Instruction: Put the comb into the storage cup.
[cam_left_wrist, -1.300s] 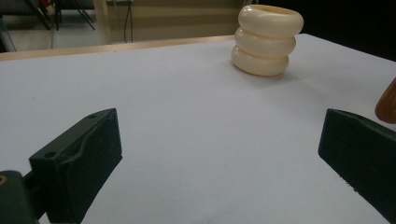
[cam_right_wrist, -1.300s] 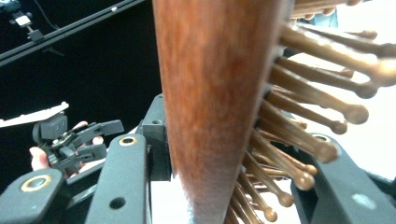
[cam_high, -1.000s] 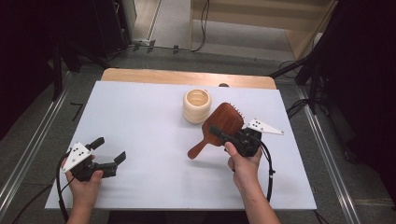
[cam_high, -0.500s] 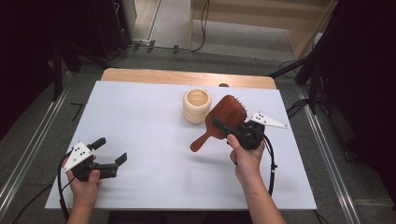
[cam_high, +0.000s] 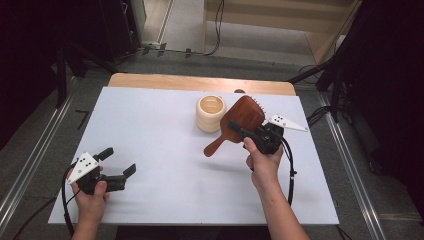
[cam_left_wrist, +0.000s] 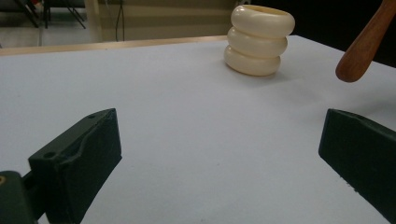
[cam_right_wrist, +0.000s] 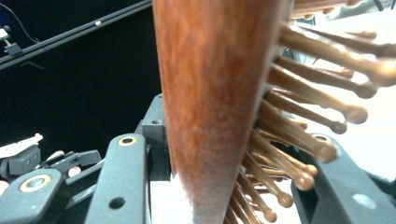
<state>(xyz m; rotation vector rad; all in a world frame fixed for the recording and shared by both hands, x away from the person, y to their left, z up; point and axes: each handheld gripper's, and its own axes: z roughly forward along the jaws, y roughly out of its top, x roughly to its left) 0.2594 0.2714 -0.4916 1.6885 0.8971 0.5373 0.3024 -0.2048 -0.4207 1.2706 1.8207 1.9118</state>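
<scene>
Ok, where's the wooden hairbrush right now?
In the high view the wooden hairbrush is right of centre, clamped in the right claw and lifted off the white table, its head beside the cream ringed cup.

The brush (cam_high: 239, 121) is brown wood with a wide flat head and a short handle. It is up off the table, tilted, with its smooth back facing up and its handle pointing down to the left. Its little wooden pins (cam_right_wrist: 299, 135) have round tips, and its head is just beside the cream holder (cam_high: 210, 113).
</scene>
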